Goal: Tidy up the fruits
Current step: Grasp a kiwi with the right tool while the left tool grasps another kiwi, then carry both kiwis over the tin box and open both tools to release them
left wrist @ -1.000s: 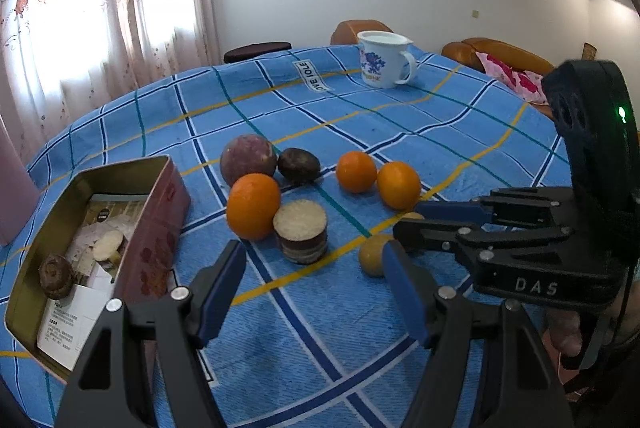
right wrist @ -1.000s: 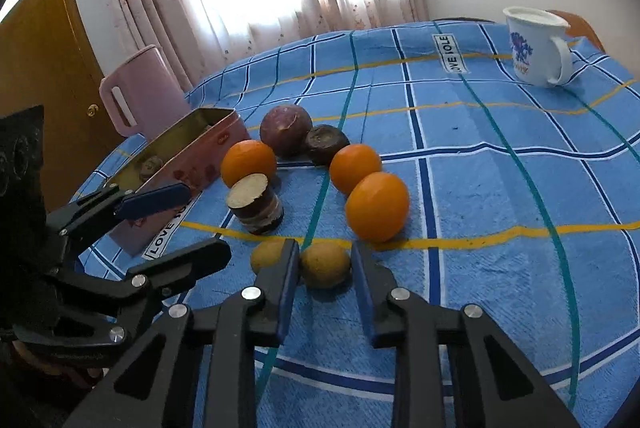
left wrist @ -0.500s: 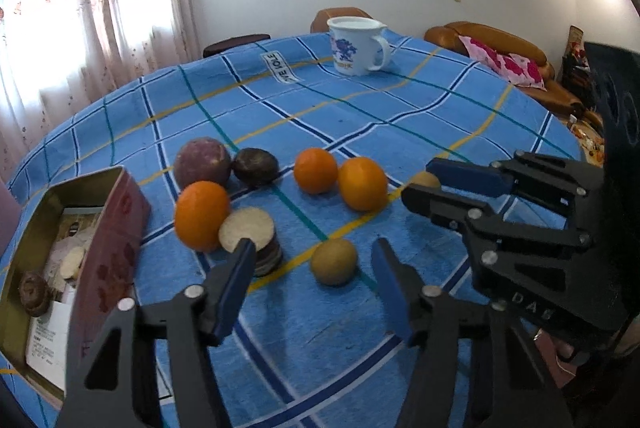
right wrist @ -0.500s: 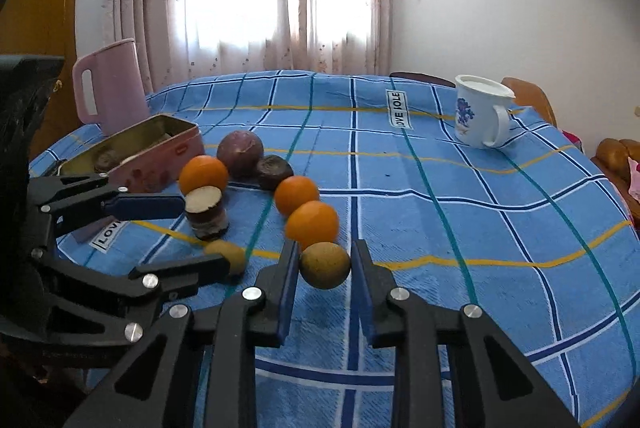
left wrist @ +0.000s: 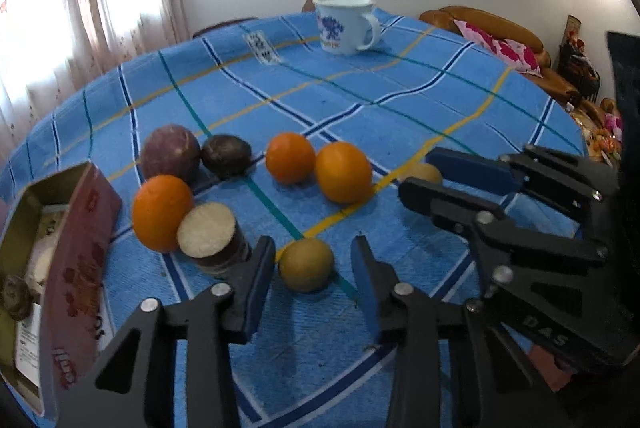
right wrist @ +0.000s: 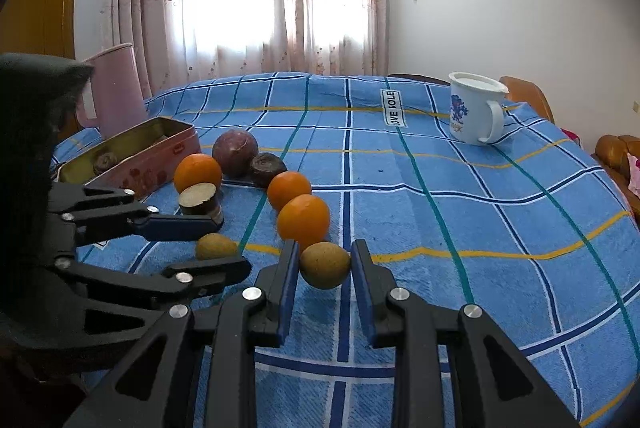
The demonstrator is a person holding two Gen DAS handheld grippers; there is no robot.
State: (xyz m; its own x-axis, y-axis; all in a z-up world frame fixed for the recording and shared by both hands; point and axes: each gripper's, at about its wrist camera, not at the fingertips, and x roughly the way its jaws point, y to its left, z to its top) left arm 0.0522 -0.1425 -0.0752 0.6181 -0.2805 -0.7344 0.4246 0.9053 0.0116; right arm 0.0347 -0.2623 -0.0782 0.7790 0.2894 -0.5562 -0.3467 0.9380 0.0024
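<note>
Nearest the right wrist camera, the right tongs are clenched on a yellow-brown fruit, both blue pads pressed to its sides and the fruit lifted clear of the blue checked cloth on the tabletop. At about nine o'clock from them, the left tongs straddle a second yellow-brown fruit that sits on the cloth; their jaws are closing, and a gap shows on either side of the fruit, so the pads do not press it yet.

Just past the left tongs, at about eleven o'clock in the left wrist view, a cut brown-skinned piece with a pale face leans against an orange. Two more oranges lie side by side at about twelve o'clock, the nearer one touching the yellow stripe. Behind the first orange sit a round purple fruit and a darker, wrinkled one, touching each other.

At nine o'clock an open pink tin holds a small brown fruit, pale slices and a printed paper. Beyond it, in the right wrist view, stands a pink jug. Far across the tabletop, at about one o'clock, a white mug with a blue print stands upright, handle to the right, near a sewn label.
</note>
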